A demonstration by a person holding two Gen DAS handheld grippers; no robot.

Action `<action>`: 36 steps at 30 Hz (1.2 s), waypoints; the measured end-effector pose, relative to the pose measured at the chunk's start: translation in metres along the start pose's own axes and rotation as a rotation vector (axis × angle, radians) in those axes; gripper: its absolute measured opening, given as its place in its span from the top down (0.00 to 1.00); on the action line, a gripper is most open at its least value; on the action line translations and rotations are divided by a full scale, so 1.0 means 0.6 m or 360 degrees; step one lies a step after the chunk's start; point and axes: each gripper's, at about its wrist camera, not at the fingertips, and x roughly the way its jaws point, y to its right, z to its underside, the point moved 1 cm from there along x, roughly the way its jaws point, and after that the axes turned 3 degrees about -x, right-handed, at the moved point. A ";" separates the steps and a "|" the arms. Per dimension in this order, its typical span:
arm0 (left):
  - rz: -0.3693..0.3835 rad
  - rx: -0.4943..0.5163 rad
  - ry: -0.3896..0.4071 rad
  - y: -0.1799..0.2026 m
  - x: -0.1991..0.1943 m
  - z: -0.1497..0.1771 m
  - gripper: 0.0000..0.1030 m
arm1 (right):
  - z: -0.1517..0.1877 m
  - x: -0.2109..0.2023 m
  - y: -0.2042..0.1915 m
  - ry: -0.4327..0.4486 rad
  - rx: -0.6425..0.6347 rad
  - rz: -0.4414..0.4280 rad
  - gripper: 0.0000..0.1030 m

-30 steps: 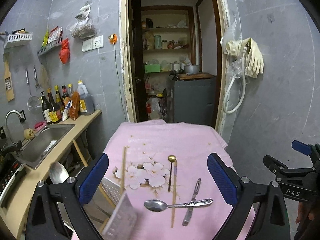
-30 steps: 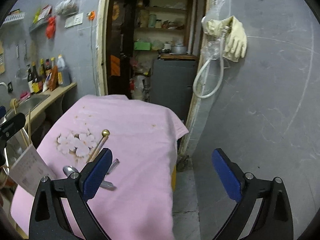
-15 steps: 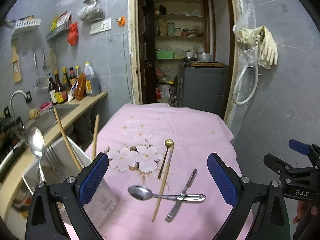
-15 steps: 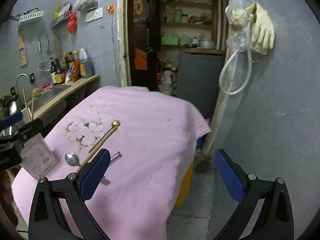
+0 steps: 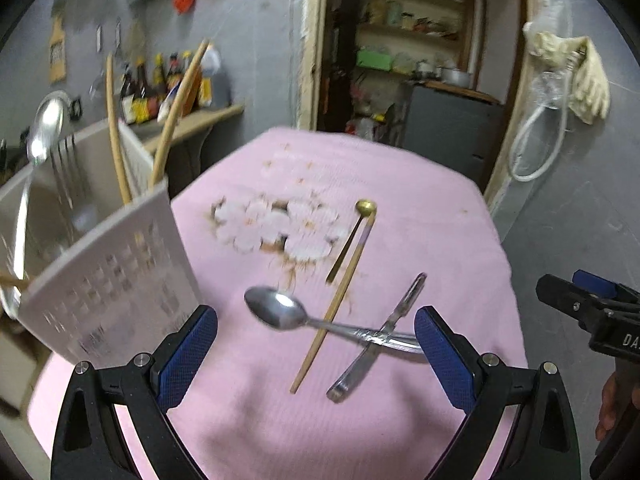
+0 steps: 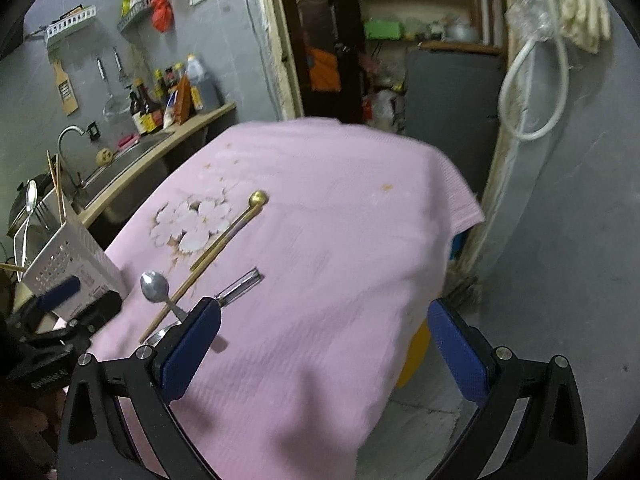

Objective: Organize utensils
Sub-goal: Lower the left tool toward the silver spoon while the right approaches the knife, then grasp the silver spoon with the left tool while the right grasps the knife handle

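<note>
On the pink cloth (image 5: 400, 208) lie a steel spoon (image 5: 280, 314), a wooden chopstick (image 5: 336, 304), a small gold spoon (image 5: 352, 236) and a metal peeler (image 5: 380, 338), crossing each other. A white perforated utensil caddy (image 5: 108, 276) stands at the cloth's left edge and holds a spoon, a fork and chopsticks. My left gripper (image 5: 316, 360) is open and empty, just above the steel spoon and peeler. My right gripper (image 6: 320, 344) is open and empty over the cloth, right of the utensils (image 6: 200, 276); the caddy (image 6: 72, 264) shows at far left.
A counter with a sink (image 6: 132, 152) and sauce bottles (image 6: 160, 96) runs along the left wall. A doorway with a grey cabinet (image 6: 448, 92) lies beyond the table. A hose and rubber gloves (image 6: 576, 12) hang on the right wall. A yellow object (image 6: 416, 352) sits under the table edge.
Both grippers have moved in and tilted down toward the table. The caddy and utensils loom larger in the left wrist view. Nothing has been picked up.
</note>
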 end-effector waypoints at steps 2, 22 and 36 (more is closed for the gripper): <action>-0.0001 -0.0053 -0.0026 -0.006 0.012 0.006 0.04 | -0.001 0.017 -0.004 -0.0039 0.0003 -0.0049 0.02; -0.0044 -0.0524 -0.0265 -0.058 0.133 0.009 0.31 | 0.004 0.196 -0.065 -0.0374 0.0187 -0.0398 0.66; -0.0129 -0.0545 -0.0228 -0.067 0.165 -0.005 0.38 | -0.018 0.239 -0.109 -0.0497 0.0172 -0.0326 0.71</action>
